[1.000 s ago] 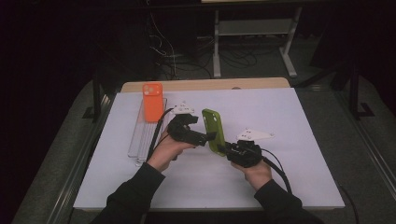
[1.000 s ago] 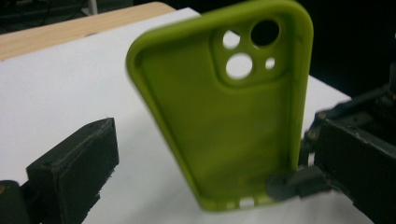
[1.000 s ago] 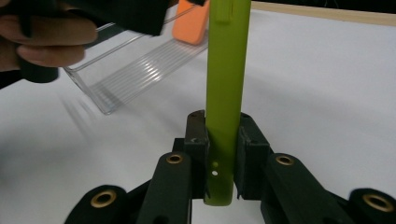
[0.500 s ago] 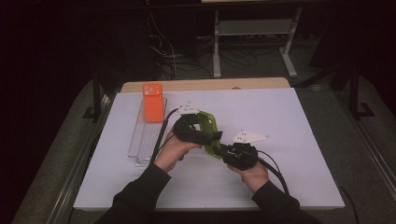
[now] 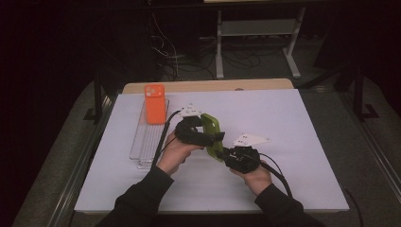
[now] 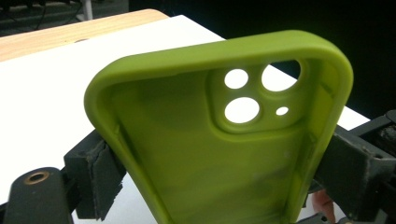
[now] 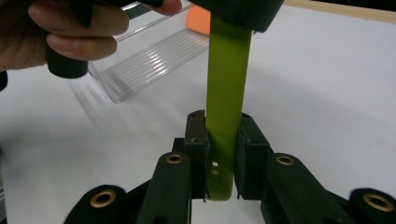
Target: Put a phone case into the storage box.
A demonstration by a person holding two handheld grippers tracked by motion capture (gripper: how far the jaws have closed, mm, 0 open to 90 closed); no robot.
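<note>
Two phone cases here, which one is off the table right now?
The green phone case, held in the air between both grippers. The orange phone case rests at the far end of the clear tray.

Green phone case, orange phone case

I count two phone cases on my feed: one green case up off the table between my tools, and one orange case standing at the far end of the rack. One clear plastic rack lies on one white table. Two grippers: left gripper, right gripper. Four camera cutouts pierce the green case.
</note>
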